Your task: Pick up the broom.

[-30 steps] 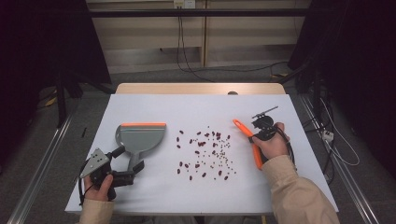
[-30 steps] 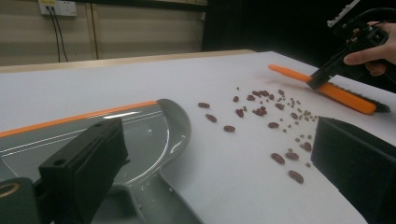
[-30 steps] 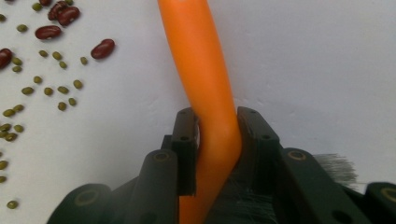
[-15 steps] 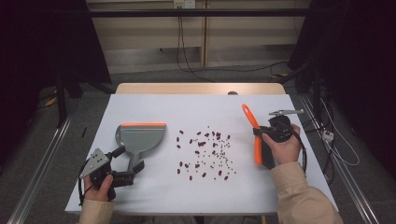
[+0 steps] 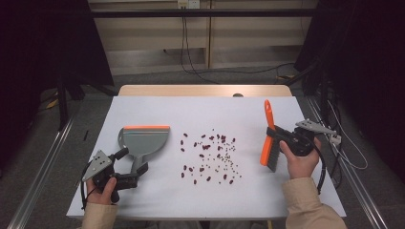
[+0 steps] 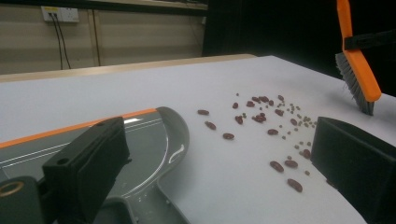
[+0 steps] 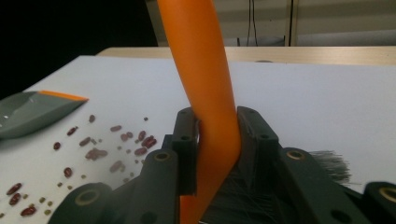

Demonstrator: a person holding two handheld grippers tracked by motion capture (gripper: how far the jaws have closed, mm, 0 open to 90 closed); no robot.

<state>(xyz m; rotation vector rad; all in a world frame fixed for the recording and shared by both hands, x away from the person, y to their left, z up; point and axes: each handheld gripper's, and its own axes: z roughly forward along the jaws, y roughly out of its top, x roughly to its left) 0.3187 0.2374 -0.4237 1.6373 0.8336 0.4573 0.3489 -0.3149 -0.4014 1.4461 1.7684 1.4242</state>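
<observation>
The right gripper (image 5: 279, 138) is clamping the orange plastic hand brush (image 5: 268, 136) by the base of its handle, with the dark bristles (image 5: 273, 155) facing down towards the white surface (image 5: 239, 114) and the handle pointing away from the person. The brush is hanging at the right of the scattered red beans and small seeds (image 5: 210, 157) — they are lying to its left, between it and the grey dustpan with an orange lip (image 5: 143, 140). The left gripper (image 5: 129, 174) is sitting around the dustpan's handle, jaws on either side of it; I cannot tell whether they are pressing. The sweep would be running leftward, across the beans towards the pan's lip.
</observation>
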